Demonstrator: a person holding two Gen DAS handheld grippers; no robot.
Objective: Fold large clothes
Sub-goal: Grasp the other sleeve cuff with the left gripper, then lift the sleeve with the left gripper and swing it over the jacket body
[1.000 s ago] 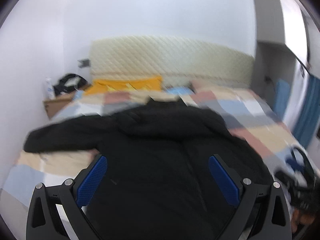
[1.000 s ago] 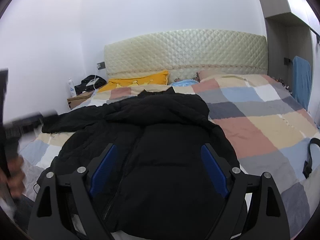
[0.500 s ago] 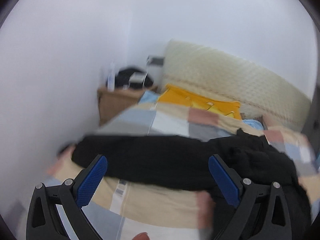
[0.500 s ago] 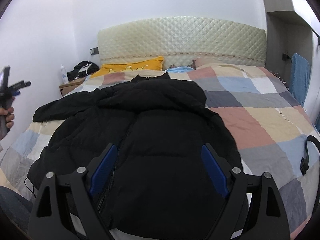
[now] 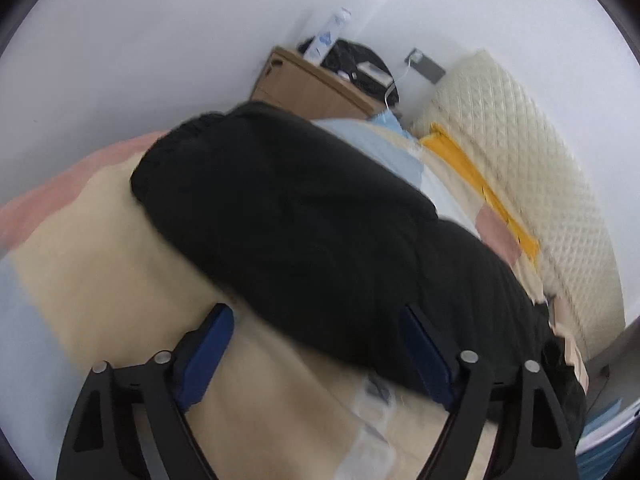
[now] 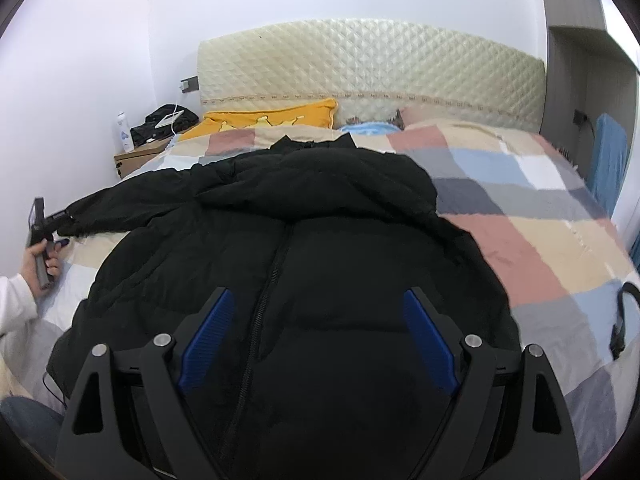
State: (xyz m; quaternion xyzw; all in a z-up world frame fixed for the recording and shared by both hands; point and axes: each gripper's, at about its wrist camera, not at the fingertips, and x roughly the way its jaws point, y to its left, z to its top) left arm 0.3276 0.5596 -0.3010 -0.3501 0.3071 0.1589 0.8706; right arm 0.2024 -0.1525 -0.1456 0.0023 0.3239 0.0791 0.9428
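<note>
While the black padded jacket [image 6: 304, 280] lies spread front-up across the checked bedcover [image 6: 520, 216], its zip running down the middle, one sleeve [image 5: 304, 216] stretches out toward the left edge of the bed, near the white wall. The collar points toward the quilted cream headboard [image 6: 372, 64].

The left gripper [image 5: 320, 344] hangs tilted over that sleeve, close above it; its jaws are closing, yet the blue pads [image 5: 208, 356] stand clear on either side of the sleeve's lower edge and press on nothing (the frame is blurred, so whether the tips brush the fabric cannot be told). In the right wrist view the same tool appears at the far left, held in the person's hand [image 6: 42, 260], a white cuff just below it, with its tip at the end of the sleeve.

The right gripper [image 6: 318, 340] hovers above the jacket's body, over the zip, with its jaws well apart and nothing between the pads.

Beyond the jacket, a yellow pillow [image 6: 272, 118] rests against the headboard, with a pale blue one just beside it. A wooden bedside table [image 6: 140, 156] stands in the corner, bearing a white bottle [image 6: 125, 130] and a black bag. A black strap [image 6: 622, 320] lies on the right part of the bedcover, well apart from the jacket, and a blue towel [image 6: 608, 160] hangs by the right wall.
</note>
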